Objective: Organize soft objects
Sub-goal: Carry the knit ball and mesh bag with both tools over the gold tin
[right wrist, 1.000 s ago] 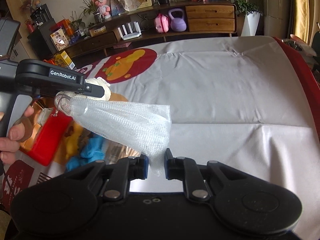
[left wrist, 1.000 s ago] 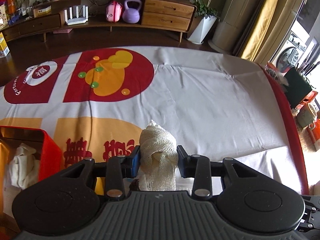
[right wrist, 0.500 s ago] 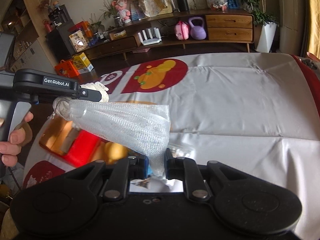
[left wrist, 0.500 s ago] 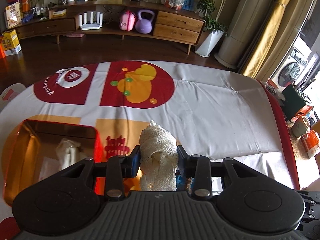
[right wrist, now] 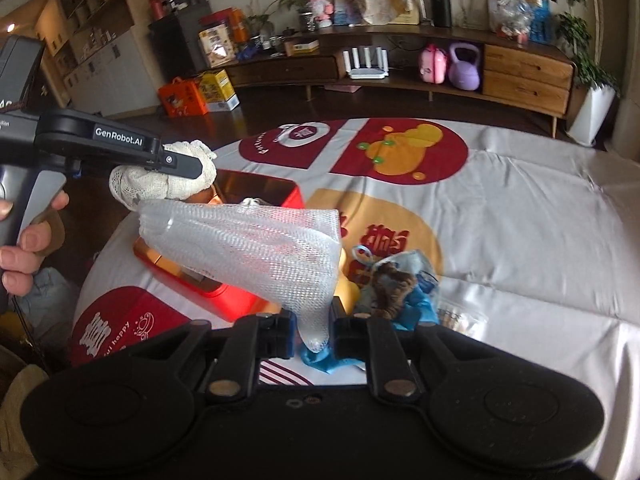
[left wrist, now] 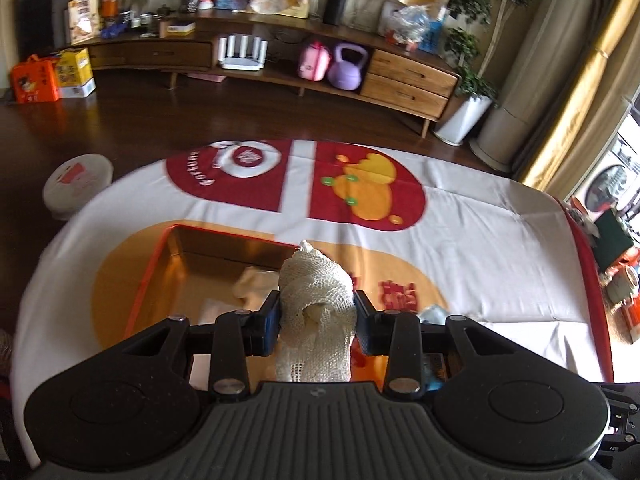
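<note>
The left gripper (left wrist: pixel 316 322) is clamped on a cream knitted bundle (left wrist: pixel 316 300) above the red box (left wrist: pixel 160 248) on the tablecloth (left wrist: pixel 480 248), while the right gripper (right wrist: pixel 314 338) pinches one corner of a white mesh bag (right wrist: pixel 256 248) (its far end reaches toward the bundle).

Daylight comes in from the right, past the yellow curtains (left wrist: pixel 576 92), leaving the white tablecloth (left wrist: pixel 480 248) bright and slightly washed out. The far cabinet (right wrist: pixel 400 60) and dark floor (left wrist: pixel 140 128) sit in dimmer shade, with soft glare on the boards. Both views bend strongly at the edges. The left wrist view is smeared with motion blur; the right is sharper.
</note>
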Available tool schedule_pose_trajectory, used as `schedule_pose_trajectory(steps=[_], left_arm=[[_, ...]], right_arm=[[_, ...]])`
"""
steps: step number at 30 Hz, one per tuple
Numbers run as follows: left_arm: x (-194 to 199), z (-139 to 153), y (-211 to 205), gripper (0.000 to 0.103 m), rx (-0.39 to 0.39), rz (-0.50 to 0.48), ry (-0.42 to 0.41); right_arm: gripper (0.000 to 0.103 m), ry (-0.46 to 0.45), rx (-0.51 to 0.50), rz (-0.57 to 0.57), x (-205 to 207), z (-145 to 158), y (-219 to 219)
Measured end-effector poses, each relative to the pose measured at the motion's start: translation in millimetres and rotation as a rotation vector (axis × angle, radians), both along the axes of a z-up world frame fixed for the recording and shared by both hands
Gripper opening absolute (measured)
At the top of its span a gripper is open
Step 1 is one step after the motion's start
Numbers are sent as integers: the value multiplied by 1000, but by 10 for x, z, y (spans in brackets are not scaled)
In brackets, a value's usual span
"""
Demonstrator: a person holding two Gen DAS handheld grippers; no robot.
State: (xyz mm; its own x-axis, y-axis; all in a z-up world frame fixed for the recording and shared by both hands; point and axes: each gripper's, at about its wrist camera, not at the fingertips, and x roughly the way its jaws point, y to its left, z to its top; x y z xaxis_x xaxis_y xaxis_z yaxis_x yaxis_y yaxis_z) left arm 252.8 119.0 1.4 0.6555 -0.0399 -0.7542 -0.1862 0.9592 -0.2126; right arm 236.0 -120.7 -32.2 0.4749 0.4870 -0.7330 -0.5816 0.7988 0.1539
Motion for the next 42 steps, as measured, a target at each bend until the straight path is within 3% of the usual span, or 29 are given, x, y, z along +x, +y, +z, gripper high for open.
schedule_pose_trajectory(steps=[19,32,42], left_arm=[[-267,-193,855,37,-42,141,12],[86,-445,878,37,-51,144,17],[403,-797,811,37,-43,92,65]], right_arm=[[15,-42,-103,173,20,-214,1129],[15,-43,-182,210,248,-492,1543],[15,-103,-290,254,257,-711,1820]])
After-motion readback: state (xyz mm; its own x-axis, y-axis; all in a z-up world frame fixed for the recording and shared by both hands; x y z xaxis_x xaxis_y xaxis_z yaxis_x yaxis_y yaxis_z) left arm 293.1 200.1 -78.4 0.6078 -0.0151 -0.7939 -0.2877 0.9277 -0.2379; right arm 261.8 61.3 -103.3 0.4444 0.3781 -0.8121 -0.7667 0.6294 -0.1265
